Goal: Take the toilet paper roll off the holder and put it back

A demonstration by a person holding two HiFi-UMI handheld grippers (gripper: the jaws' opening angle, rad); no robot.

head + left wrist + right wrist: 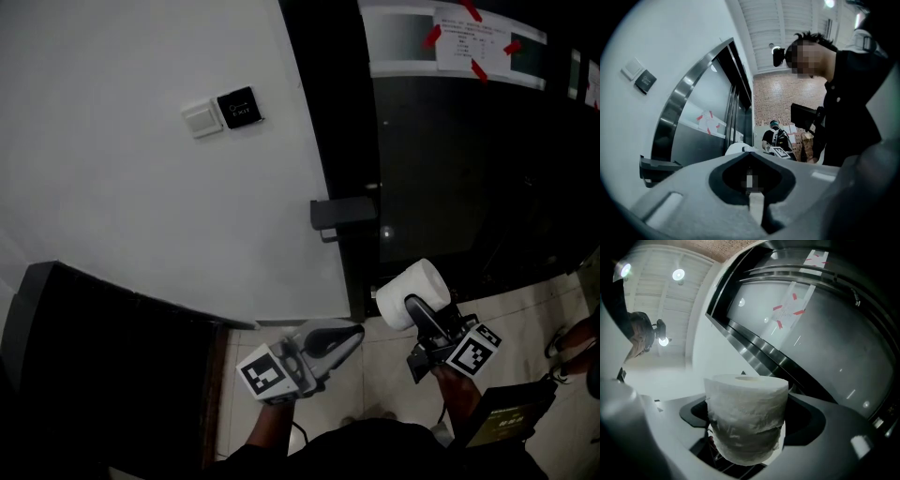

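A white wall [141, 206] fills the head view from 9 to 12 o'clock, and a dark glass door [450, 169] takes the 1 to 3 o'clock side, with a taped paper notice [472, 37] near its top. A black cabinet [103, 366] sits at 8 o'clock, and pale floor tiles [525, 319] show at 4 o'clock.

The left tool [352, 335] hangs at 6 o'clock of the holder [343, 214], its jaws pressed together on nothing (its own view shows them meeting). The right tool [419, 309] pinches the toilet paper roll [410, 291] across its sides, off the holder and at about 5 o'clock of it, near but apart. The holder is a small dark bracket at the wall's edge. Up at 11 o'clock are a white switch plate [202, 119] and a black card reader [239, 107], just beside each other.
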